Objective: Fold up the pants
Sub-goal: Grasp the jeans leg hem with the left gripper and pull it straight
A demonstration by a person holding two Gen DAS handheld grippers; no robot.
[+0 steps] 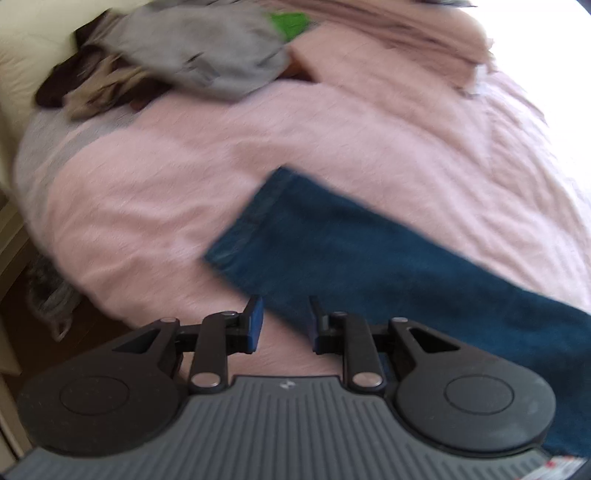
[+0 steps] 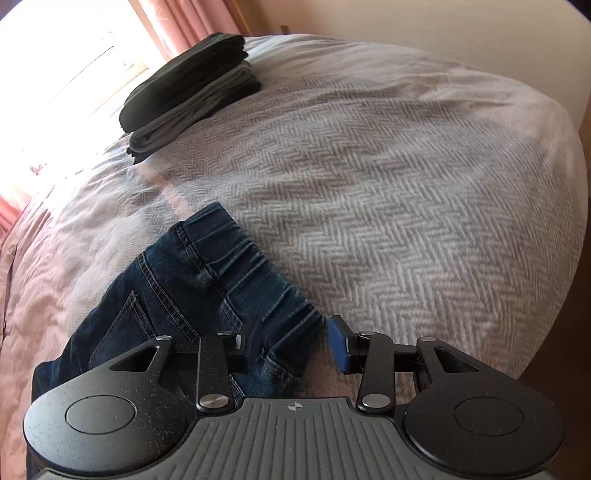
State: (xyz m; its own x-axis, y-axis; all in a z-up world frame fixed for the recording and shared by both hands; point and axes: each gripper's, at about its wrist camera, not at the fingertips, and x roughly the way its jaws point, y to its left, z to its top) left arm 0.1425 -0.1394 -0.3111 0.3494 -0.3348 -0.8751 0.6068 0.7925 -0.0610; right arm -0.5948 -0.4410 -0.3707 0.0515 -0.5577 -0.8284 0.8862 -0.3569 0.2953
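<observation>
Left wrist view, blurred throughout: we see the left gripper (image 1: 284,325) with its fingers (image 1: 254,325) narrowly parted and nothing between the pads. Below them lies the pink bed cover (image 1: 155,192), with the edge of the blue jeans (image 1: 332,251) crossing just under the right-hand finger. One leg of the jeans stretches flat across the bed from the lower right toward the centre, its hem end pointing up and left. At the far end of the bed we make out a loose heap of clothes (image 1: 207,59), grey on top with brown and tan pieces beside it, and a patch of bright green (image 1: 290,22) next to it. A folded pink blanket (image 1: 388,48) sits to the right of the heap.

Through the right wrist view we see the right gripper (image 2: 295,343) with its fingers (image 2: 338,347) set moderately wide and gripping nothing. They hover over the waistband end of the jeans (image 2: 207,280); the left finger stands over the denim and the right one over the herringbone bed cover (image 2: 406,192) just past the waistband. A back pocket and belt loops face up. Well apart, near the bright window (image 2: 85,66) and pink curtain (image 2: 177,22), rests a neat stack of folded dark and grey garments (image 2: 192,92).
</observation>
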